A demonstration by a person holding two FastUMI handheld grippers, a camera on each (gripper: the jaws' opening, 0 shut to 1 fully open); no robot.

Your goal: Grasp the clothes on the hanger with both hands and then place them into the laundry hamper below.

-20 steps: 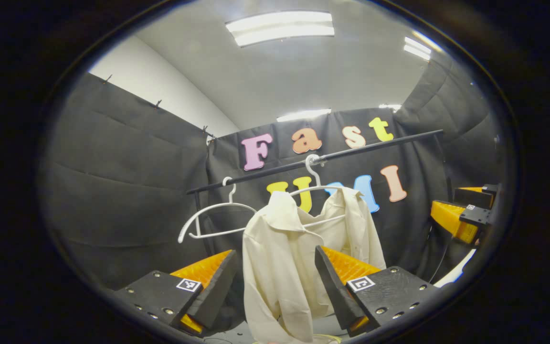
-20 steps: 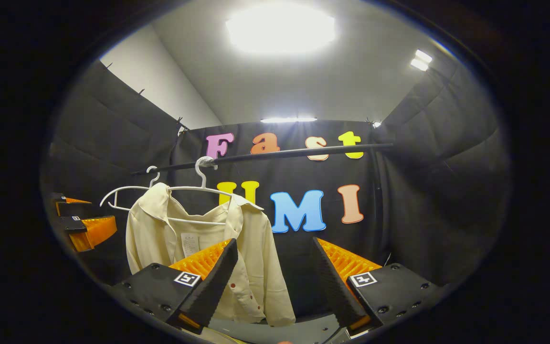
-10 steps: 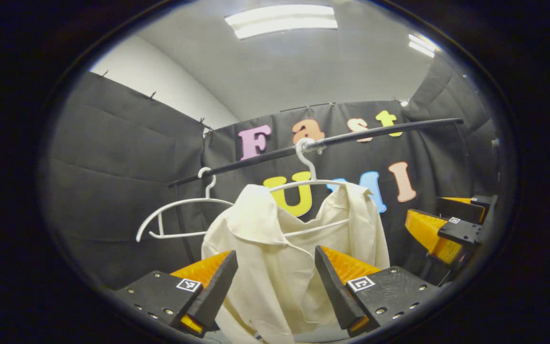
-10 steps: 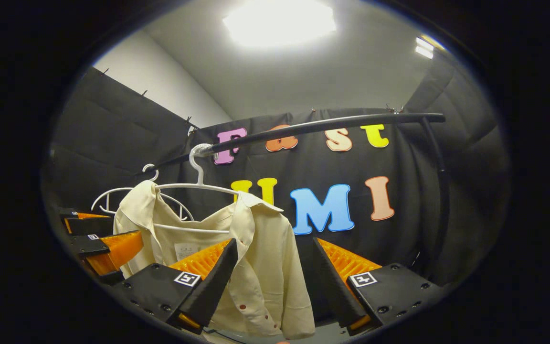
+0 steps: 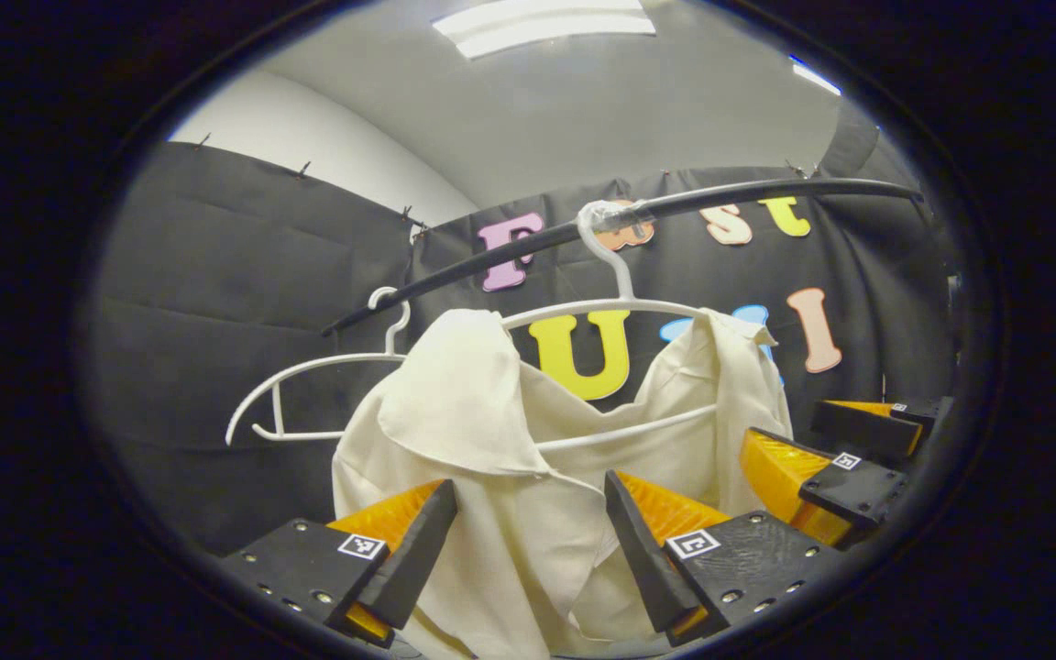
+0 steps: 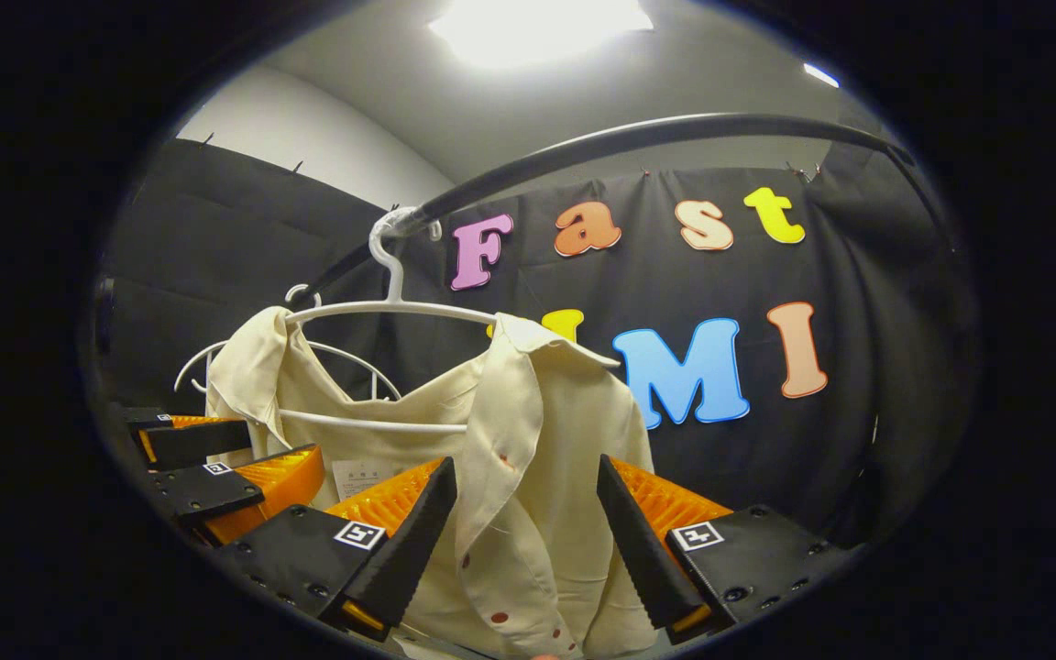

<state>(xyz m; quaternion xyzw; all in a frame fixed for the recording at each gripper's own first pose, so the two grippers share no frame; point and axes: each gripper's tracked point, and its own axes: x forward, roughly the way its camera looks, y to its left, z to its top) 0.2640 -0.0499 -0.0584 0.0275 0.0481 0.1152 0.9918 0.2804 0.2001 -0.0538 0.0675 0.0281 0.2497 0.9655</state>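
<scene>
Black-walled booth: cream shirt point(image 5: 528, 477) droops, collar open.

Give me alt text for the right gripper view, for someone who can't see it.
A cream shirt hangs on a white hanger from a dark rail, with the open right gripper just in front of it. The left gripper shows at the left edge.

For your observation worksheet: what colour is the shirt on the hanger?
Cream, an off-white; the shirt shows best in the right gripper view.
</scene>
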